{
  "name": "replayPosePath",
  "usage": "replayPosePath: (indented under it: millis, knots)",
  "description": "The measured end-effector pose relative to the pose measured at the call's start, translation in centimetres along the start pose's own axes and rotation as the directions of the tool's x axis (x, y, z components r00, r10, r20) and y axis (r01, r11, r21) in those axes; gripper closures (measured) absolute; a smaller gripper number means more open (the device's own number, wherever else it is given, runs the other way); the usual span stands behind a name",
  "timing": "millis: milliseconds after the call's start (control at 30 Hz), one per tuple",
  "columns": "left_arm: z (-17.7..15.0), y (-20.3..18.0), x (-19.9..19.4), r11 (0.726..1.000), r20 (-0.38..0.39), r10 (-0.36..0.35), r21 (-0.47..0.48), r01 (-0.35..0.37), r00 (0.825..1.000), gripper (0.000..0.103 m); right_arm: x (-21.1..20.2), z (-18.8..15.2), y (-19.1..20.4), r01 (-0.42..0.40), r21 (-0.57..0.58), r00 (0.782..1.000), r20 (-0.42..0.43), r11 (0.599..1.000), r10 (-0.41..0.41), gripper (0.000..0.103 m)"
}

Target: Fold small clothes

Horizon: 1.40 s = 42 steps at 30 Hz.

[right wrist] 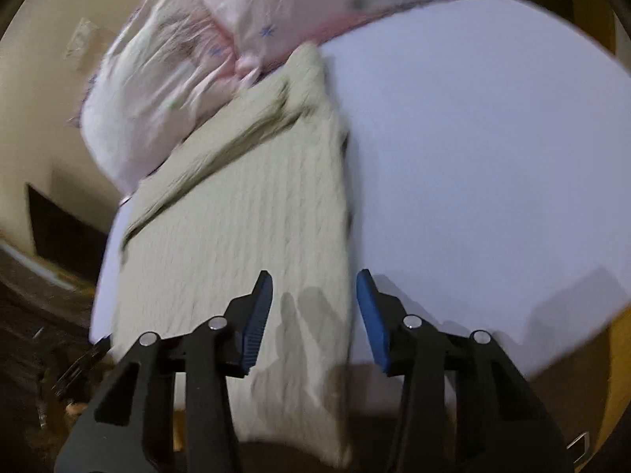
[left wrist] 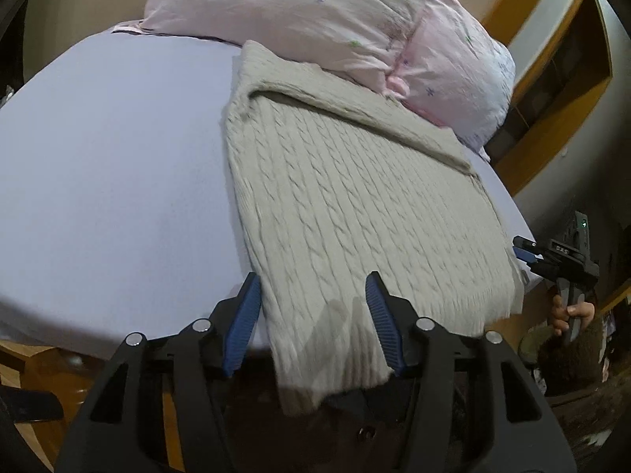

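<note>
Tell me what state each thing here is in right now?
Sweater: spread flat on the bed, near hem hanging over the edge, far part folded.
Left hand-held gripper: open, straddling the hem.
Right hand-held gripper: open, over the sweater's edge.
Pillows: lying at the bed's head.

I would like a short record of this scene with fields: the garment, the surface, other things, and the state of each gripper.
garment: beige cable-knit sweater, lying mostly flat, near hem hanging over the bed edge
surface: bed with lavender sheet
other things: pink pillows at the far end, touching the sweater's top
left gripper: open, fingers either side of the sweater's near left corner
right gripper: open, astride the sweater's near edge
fold progress: one sleeve looks folded across the top
</note>
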<state>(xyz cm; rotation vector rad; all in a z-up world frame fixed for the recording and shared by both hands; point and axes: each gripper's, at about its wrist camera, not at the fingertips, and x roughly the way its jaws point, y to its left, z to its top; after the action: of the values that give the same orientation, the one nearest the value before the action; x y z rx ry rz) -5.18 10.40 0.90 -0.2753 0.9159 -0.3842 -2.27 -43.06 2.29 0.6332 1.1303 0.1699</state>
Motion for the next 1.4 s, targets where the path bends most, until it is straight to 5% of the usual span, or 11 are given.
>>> replayPosePath:
  millis: [100, 133, 400, 633, 767, 867, 900, 1000, 1033, 1100, 1400]
  knots:
    - [-0.7, -0.6, 0.1, 1.0, -0.023, 0.01, 0.017, -0.01, 1.0, 0.081, 0.2, -2.5, 0.0, -0.129, 0.025, 0.99, -0.048, 0.991, 0.13, 0.075]
    - [-0.9, -0.6, 0.4, 1.0, -0.039, -0.007, 0.012, 0.008, 0.999, 0.092, 0.4, -3.1, 0.0, -0.16, 0.031, 0.984, -0.068, 0.987, 0.162, 0.092]
    - [2.2, -0.9, -0.9, 0.993, 0.02, -0.112, 0.05, 0.111, 0.994, 0.094, -1.0, -0.7, -0.2, -0.463, 0.084, 0.886, 0.057, 0.883, 0.459, 0.096]
    - [13.1, 0.2, 0.1, 0.995, 0.229, -0.092, 0.052, 0.082, 0.969, 0.094, -0.4, 10.7, 3.2, -0.496, -0.025, 0.833, 0.267, 0.868, 0.484, 0.097]
    - [21.1, 3.1, 6.5, 0.993, 0.269, -0.017, -0.107, 0.048, 0.963, 0.093, 6.3, 18.5, 1.7, -0.402, 0.158, 0.871, 0.371, 0.902, 0.324, 0.095]
    - [24.8, 6.2, 11.7, 0.967, 0.145, -0.012, -0.249, 0.048, 0.989, 0.093, 11.6, 21.2, 1.0, -0.226, 0.297, 0.938, 0.324, 0.928, 0.125, 0.072]
    - [25.1, 7.1, 12.3, 0.954, 0.122, -0.022, -0.295, 0.058, 0.992, 0.093, 12.3, 21.0, 0.8, -0.206, 0.32, 0.944, 0.313, 0.925, 0.102, 0.047]
    - [24.4, 9.2, 10.7, 0.939, 0.164, 0.0, -0.339, 0.057, 0.986, 0.086, 12.2, 20.5, 0.7, -0.24, 0.267, 0.921, 0.367, 0.933, 0.132, 0.03]
    - [23.9, 9.5, 9.8, 0.94, 0.174, 0.018, -0.337, 0.043, 0.985, 0.064, 11.6, 20.2, 1.0, -0.215, 0.224, 0.909, 0.402, 0.951, 0.11, 0.02]
    - [22.3, 10.2, 8.4, 0.939, 0.185, 0.026, -0.342, 0.039, 0.982, 0.041, 10.8, 20.0, 1.3, -0.198, 0.183, 0.892, 0.44, 0.963, 0.1, 0.016]
    - [20.2, 8.4, 11.8, 0.966, 0.011, -0.016, -0.259, 0.018, 1.0, 0.04, 11.4, 20.5, 1.2, -0.242, 0.159, 0.896, 0.416, 0.957, 0.157, 0.015]
